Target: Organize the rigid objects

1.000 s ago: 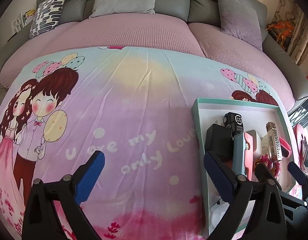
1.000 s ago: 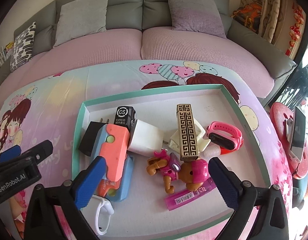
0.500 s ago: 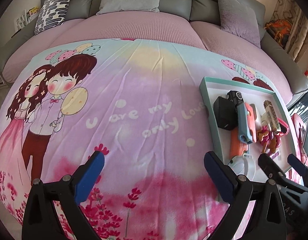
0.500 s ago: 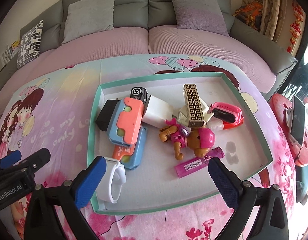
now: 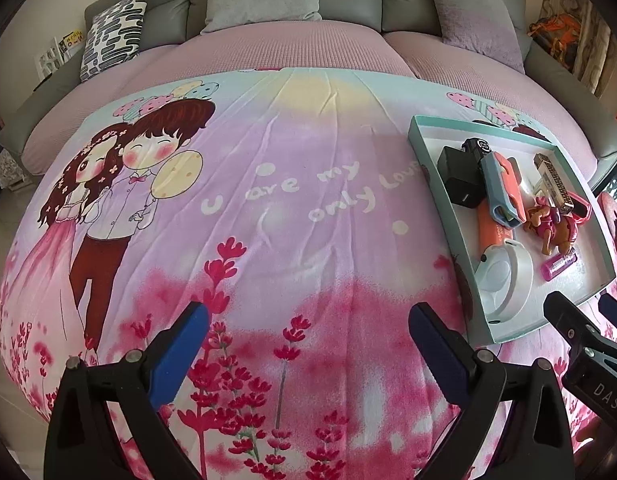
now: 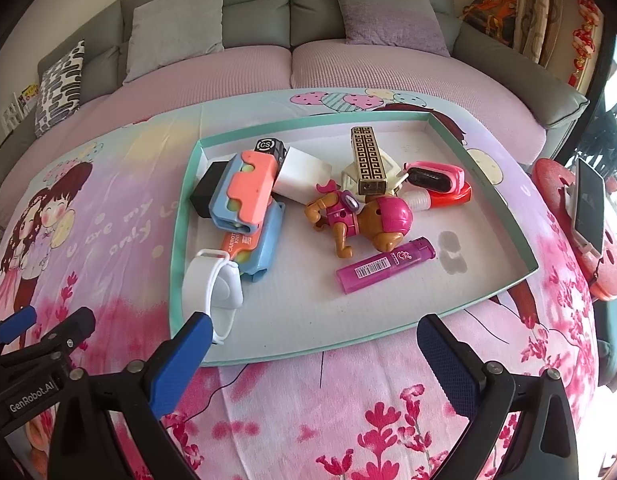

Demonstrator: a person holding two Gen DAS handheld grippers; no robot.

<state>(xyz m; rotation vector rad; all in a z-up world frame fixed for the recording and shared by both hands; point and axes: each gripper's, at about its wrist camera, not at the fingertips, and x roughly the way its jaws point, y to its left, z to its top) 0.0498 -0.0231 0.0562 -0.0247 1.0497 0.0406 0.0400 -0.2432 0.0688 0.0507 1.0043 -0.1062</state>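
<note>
A shallow teal-rimmed tray (image 6: 180,248) lies on the cartoon bedspread and holds several small objects: a pink toy dog (image 6: 364,220), a magenta lighter (image 6: 384,266), a coral-and-blue case (image 6: 246,190), a white watch band (image 6: 212,284), a gold patterned box (image 6: 367,160), a pink wristband (image 6: 436,176), black and white chargers. The tray also shows at the right of the left wrist view (image 5: 428,168). My right gripper (image 6: 312,360) is open and empty, just before the tray's near edge. My left gripper (image 5: 308,344) is open and empty over bare bedspread, left of the tray.
Grey sofa cushions (image 6: 176,24) and a patterned pillow (image 5: 112,32) line the far side. A pink stool with a phone (image 6: 588,208) stands right of the bed. The bedspread (image 5: 268,200) stretches left of the tray.
Both grippers have pulled back toward the near edge of the bed, away from the tray. Both stay open and empty. The objects in the tray have not moved.
</note>
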